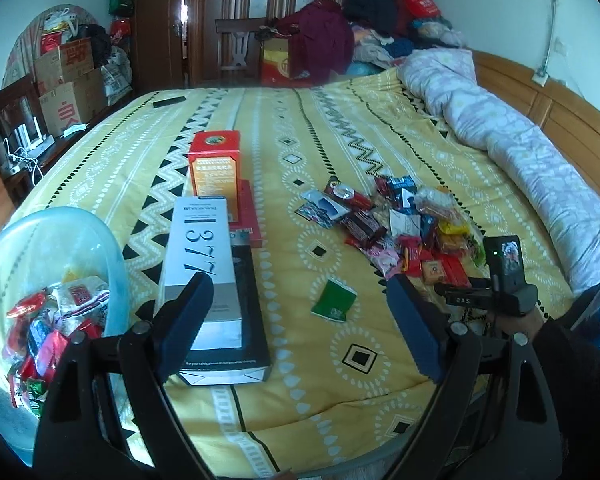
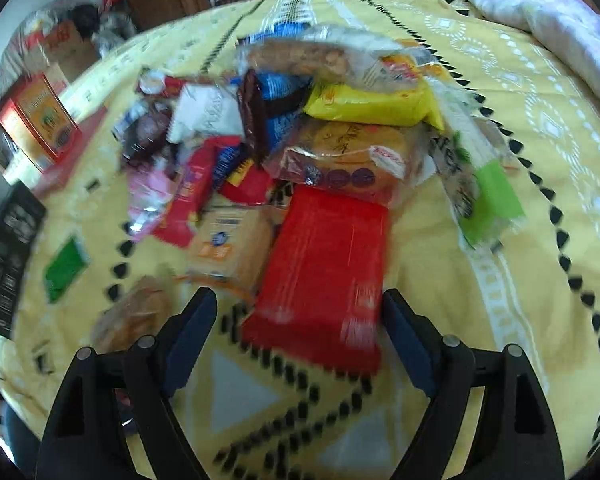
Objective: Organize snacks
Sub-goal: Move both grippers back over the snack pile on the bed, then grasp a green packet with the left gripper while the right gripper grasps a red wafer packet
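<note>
So going from the left: there's a clear plastic bowl sitting at the left edge of the bed, already part full of wrapped snacks, which I'd guess is the sorting destination, parked there so it's within easy reach of the left hand. Just right of it is a stack of boxes, a long white box lying on a black box, with an orange and red carton standing behind them; they look like they're just keeping out of the way of the loose stuff. The left gripper hovers above the bedspread with its jaws wide apart and nothing between them, aimed roughly toward a lone green packet, so it's probably waiting or lining up. Further right is the main snack pile, dumped in a heap mid-bed, well apart from the bowl. The right gripper is tilted down right over the near end of that heap, jaws apart, straddling a flat red packet without the pads visibly pressing on it, though the view is blurry. My read is that it's going for that red one since it lies flat and nearest. A yellow bag and a green wrapper sit further off to the right.
</note>
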`<state>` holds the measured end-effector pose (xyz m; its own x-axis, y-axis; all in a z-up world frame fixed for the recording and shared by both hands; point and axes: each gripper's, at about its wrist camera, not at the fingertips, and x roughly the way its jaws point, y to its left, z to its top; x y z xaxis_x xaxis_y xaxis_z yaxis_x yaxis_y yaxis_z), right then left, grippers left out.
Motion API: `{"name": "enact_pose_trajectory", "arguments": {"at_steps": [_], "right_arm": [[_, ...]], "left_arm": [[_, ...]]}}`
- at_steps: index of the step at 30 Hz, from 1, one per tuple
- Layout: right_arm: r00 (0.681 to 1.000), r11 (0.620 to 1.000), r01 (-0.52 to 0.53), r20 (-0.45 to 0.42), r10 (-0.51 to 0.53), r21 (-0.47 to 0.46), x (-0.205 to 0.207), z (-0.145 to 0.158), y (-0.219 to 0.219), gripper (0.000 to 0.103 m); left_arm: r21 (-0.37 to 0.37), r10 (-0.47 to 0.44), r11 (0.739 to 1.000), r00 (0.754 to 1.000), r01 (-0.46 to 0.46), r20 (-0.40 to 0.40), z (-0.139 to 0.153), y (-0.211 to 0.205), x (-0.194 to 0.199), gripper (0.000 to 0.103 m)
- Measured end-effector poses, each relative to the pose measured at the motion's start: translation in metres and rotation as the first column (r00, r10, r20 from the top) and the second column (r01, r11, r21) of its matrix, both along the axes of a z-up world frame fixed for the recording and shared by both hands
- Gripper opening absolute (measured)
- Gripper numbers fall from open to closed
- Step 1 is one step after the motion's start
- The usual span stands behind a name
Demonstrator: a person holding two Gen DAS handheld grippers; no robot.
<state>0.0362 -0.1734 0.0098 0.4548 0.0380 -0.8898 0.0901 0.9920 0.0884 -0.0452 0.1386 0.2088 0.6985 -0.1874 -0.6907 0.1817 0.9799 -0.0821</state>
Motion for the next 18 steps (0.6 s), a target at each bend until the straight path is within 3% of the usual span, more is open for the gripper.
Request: {"name": "enact_pose_trajectory", "arguments": {"at_steps": [3, 10, 18], "right_arm": [[1.0, 1.0, 0.002, 0.008, -0.002, -0.028, -0.005, 0.0, -0.003, 0.067], [1.0, 0.996, -0.014, 0.015, 0.013, 0.087, -0.062, 0.019, -0.007, 0.066], [0.999, 0.994, -0.041, 0.013, 0.04, 0.1, -0.105, 0.022, 0.001, 0.068]], "left_arm": [[0.0, -0.01, 1.0, 1.0, 0.01, -0.002, 0.0, -0.006, -0.001, 0.089], [-0.012, -0.067, 0.998, 0.996, 0.066, -0.053, -0.016, -0.027, 0.001, 0.09], [-0.014, -0.16, 0.987, 0.971, 0.16, -0.178, -0.067, -0.07, 0.021, 0.09]]}}
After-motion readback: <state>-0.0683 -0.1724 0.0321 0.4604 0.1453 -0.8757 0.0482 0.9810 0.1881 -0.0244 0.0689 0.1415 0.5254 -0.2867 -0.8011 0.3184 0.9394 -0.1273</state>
